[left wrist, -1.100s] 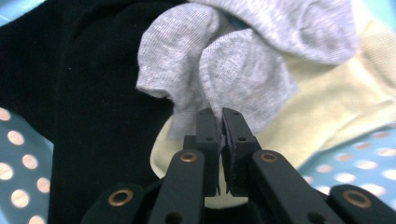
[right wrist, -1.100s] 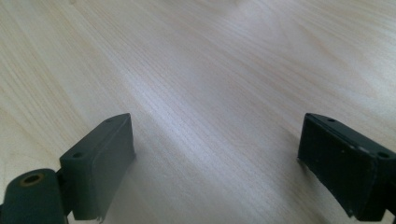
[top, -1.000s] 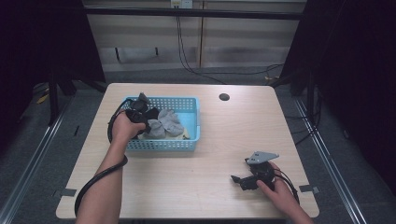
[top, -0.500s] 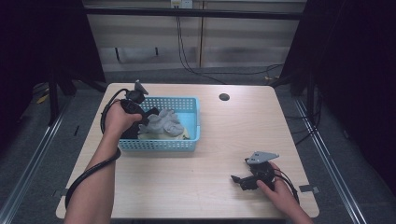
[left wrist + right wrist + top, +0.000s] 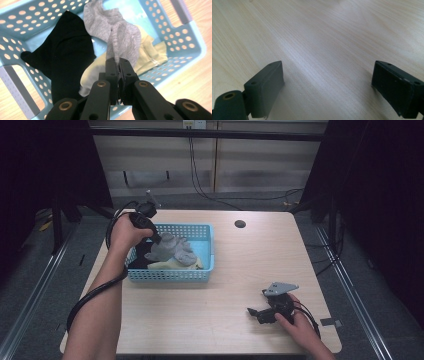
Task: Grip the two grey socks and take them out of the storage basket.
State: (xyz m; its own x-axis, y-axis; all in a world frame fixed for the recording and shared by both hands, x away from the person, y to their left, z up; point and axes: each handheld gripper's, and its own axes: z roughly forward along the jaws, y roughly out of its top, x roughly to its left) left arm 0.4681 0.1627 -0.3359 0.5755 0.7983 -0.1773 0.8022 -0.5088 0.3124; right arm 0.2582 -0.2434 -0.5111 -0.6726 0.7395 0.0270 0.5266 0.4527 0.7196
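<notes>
Left gripper (image 5: 119,65): fingers clenched on a fold of the grey sock (image 5: 117,32), the fabric drawn up into a taut ridge running from the finger tips into the sock body. In the high view this gripper (image 5: 156,239) sits at centre left of the frame, over the left half of the blue basket (image 5: 209,251), hand angled down into it.

Basket contents, left gripper view: black sock (image 5: 66,53) at left of the frame, against the perforated wall; grey sock in the upper middle, partly lifted; pale yellow sock (image 5: 150,53) at right and underneath the grey one. All three overlap, touching. The pinch is taken on the top layer only, probably so the grey sock can come away without dragging the yellow one with it. Judgement: the step in hand looks like pulling one sock out of the pile.

Right gripper (image 5: 328,85): fingers released, wide apart, nothing between them, bare wood grain of the counter (image 5: 332,37) beyond. In the high view it (image 5: 257,312) rests low on the counter at lower right of the frame, well apart from the basket. Likely parked out of the way, or waiting to receive the sock.

Small dark round spot (image 5: 240,224) on the counter, upper middle of the frame; cannot tell what it is.
</notes>
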